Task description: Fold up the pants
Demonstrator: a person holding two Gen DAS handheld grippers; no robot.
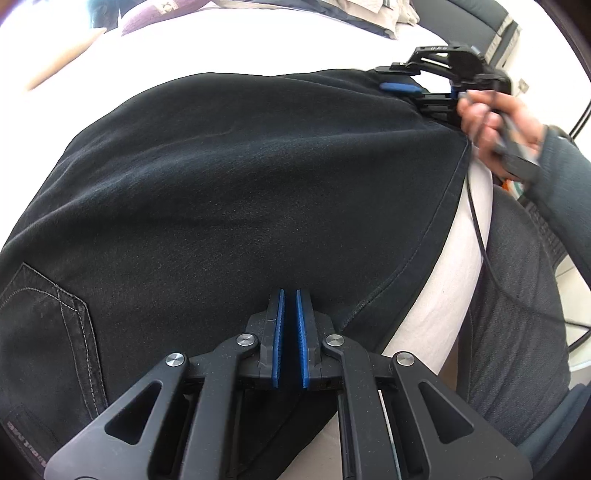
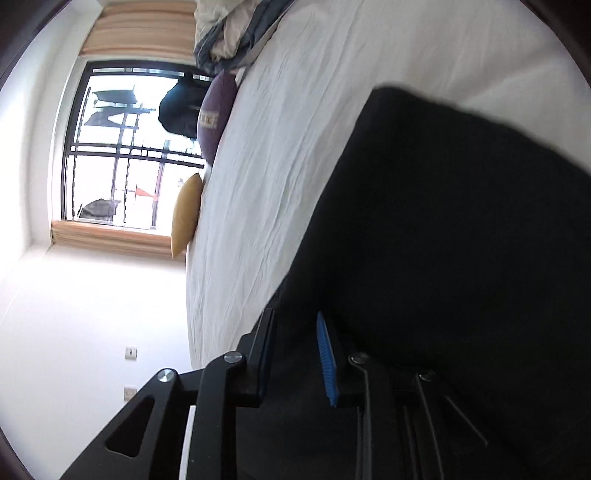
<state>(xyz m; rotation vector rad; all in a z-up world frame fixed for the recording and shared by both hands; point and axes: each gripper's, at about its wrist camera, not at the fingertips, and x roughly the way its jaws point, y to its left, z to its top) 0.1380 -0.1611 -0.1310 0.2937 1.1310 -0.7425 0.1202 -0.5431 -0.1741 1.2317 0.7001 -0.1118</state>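
Black pants (image 1: 240,184) lie spread on a white bed sheet (image 1: 221,48), a stitched back pocket (image 1: 48,325) at the lower left. My left gripper (image 1: 290,295) sits at the near edge of the pants with its blue pads almost closed, a thin gap between them, nothing clearly held. My right gripper (image 1: 400,88) is at the far right corner of the pants, held by a hand. In the right wrist view the right gripper (image 2: 295,321) is open, with the black pants (image 2: 443,240) edge lying between its fingers.
A purple cushion (image 2: 216,114) and a yellow cushion (image 2: 186,216) lie at the far edge of the bed by a window (image 2: 122,147). Crumpled bedding (image 2: 229,33) lies at the bed's end. The person's grey-clad leg (image 1: 517,295) is at right, with a cable (image 1: 480,229).
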